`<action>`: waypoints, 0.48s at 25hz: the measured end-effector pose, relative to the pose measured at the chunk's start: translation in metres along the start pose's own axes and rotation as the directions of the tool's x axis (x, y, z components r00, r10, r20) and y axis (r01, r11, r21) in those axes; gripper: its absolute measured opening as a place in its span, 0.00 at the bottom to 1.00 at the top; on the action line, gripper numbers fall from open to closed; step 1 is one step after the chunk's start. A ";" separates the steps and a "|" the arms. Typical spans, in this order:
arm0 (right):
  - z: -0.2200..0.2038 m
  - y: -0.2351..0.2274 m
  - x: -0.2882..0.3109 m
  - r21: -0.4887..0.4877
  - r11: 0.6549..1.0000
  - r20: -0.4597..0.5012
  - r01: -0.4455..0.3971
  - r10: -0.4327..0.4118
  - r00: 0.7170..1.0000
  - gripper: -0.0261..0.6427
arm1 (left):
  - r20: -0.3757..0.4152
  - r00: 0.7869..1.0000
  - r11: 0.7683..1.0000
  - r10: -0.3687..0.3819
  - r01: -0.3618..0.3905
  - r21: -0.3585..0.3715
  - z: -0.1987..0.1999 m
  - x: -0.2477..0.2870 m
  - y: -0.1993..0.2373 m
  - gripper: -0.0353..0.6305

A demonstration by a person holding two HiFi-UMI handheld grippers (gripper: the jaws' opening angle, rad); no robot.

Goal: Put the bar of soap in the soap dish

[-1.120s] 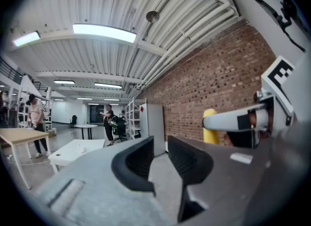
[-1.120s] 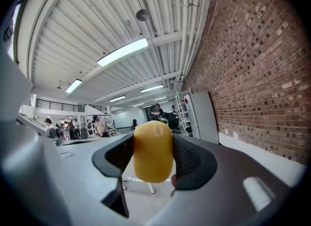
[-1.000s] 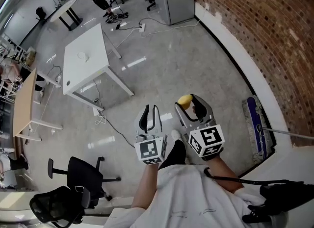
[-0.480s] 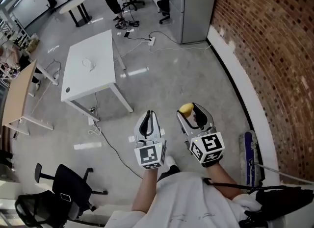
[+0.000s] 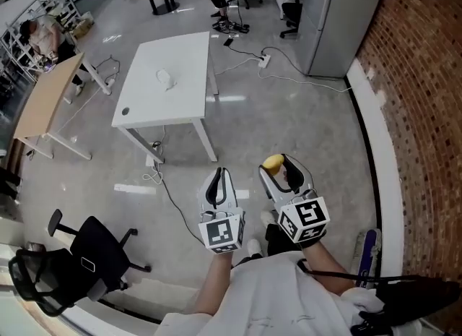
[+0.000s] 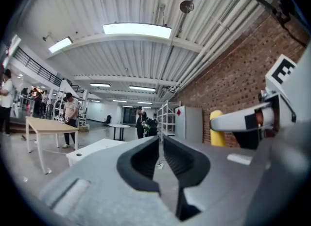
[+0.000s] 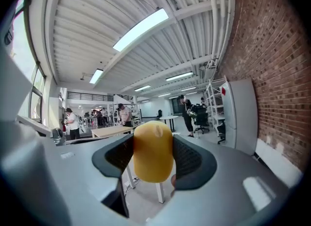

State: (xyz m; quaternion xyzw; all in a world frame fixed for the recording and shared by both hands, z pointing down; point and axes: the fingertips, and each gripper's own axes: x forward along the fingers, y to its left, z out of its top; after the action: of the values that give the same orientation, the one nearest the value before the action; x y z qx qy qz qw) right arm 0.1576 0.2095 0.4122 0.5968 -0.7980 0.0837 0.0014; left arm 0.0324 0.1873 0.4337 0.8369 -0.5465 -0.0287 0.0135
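A yellow bar of soap (image 7: 153, 150) stands clamped between the pads of my right gripper (image 7: 154, 154); from the head view the soap (image 5: 272, 162) shows at the tip of that gripper (image 5: 279, 169), held in the air over the floor. My left gripper (image 5: 219, 183) hangs beside it, jaws nearly together with nothing between them (image 6: 160, 154). A small white object (image 5: 165, 77) that may be the soap dish lies on the white table (image 5: 144, 107) ahead to the left, well apart from both grippers.
A wooden table (image 5: 45, 105) stands at far left, a black office chair (image 5: 68, 266) at lower left. A cable (image 5: 172, 197) trails on the floor. A brick wall (image 5: 426, 110) and grey cabinet (image 5: 333, 16) are at right. People stand in the background.
The view has moved forward: the white table has come closer and toward the centre. Both grippers keep their pose, the soap still held in the right one.
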 end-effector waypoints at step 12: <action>0.021 0.040 0.213 0.004 0.931 0.020 -0.365 0.365 0.931 0.42 | 0.042 0.934 0.930 0.355 -0.358 0.090 0.018 0.093 0.150 0.09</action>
State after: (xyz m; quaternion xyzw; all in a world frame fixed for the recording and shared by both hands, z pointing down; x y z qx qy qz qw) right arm 0.0604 0.0149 0.4081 0.4389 -0.8947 0.0800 -0.0242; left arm -0.0690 0.0419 0.4208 0.7230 -0.6902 -0.0100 -0.0287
